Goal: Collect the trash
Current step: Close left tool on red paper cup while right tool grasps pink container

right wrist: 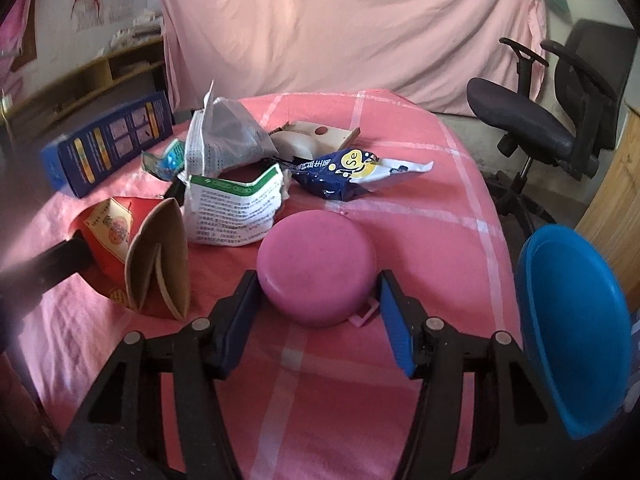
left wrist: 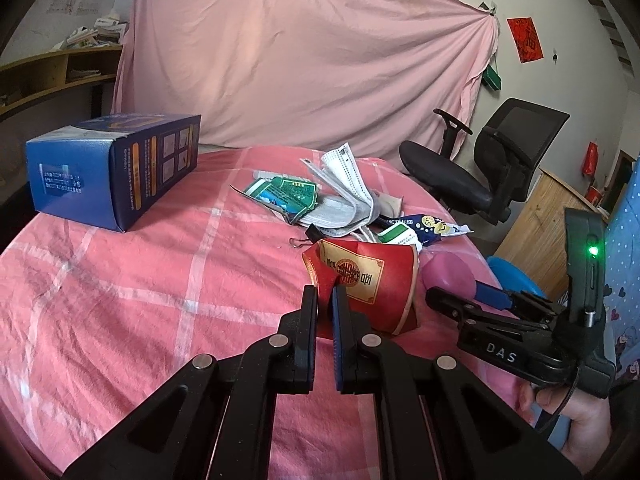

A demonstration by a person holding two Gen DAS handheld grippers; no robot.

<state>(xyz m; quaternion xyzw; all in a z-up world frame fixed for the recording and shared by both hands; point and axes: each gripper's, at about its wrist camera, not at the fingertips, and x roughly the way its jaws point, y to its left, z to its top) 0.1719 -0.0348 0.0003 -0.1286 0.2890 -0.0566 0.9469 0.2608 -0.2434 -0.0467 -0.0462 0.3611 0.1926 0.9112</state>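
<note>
A crushed red paper cup (left wrist: 362,280) is pinched by its rim in the left claw (left wrist: 325,300), whose jaws are drawn narrow onto the paper wall, at the near right part of a counter (left wrist: 120,300) covered in pink checked cloth. The right claw (right wrist: 316,312) is held wide, its blue-padded jaws set to either side of an upturned pink bowl (right wrist: 316,264) without visibly touching it.

The collecting is judged to be at an early stage. Only the cup is in hand, and it is not yet clear of the cloth as far as can be told. Left lying toward the middle and far right of the counter are a heap of grey face masks (left wrist: 344,192), a torn green sachet (left wrist: 284,196), a green-and-white printed leaflet packet (right wrist: 236,208), a navy snack wrapper (right wrist: 352,176) and a small cardboard piece (right wrist: 320,136) behind it.

A blue carton (left wrist: 116,172) is seen at the far left edge; whether it is counted as trash cannot be told. A blue basin (right wrist: 576,328) is seen beyond the right edge, and is thought likely to serve as the receptacle. Nothing is visible inside it.
</note>
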